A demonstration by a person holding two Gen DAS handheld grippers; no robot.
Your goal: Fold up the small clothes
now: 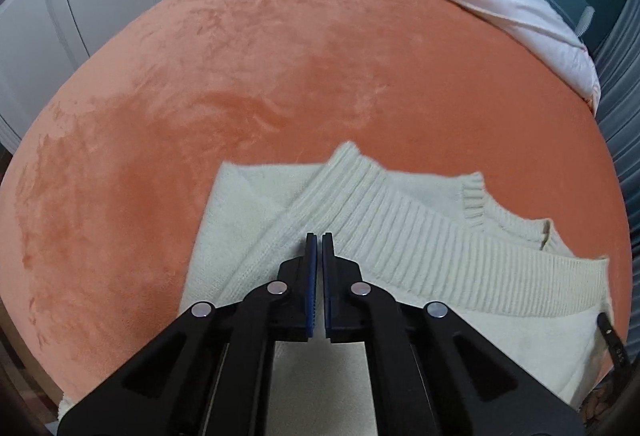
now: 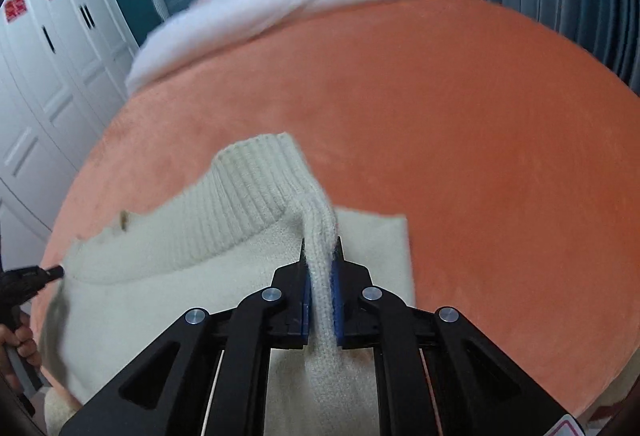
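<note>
Lying on one orange blanket [image 1: 280, 76], one cream sweater [image 1: 400, 236], two grippers

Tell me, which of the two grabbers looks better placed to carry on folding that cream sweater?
Probably the right. The right gripper is shut on a bunched strip of the cream sweater, so it could carry that part over. The left gripper is shut with nothing between its fingers, poised over the knit.

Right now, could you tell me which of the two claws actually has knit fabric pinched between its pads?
The right claw: a fold of the sweater runs between its pads. The left claw is shut with nothing in it.
</note>
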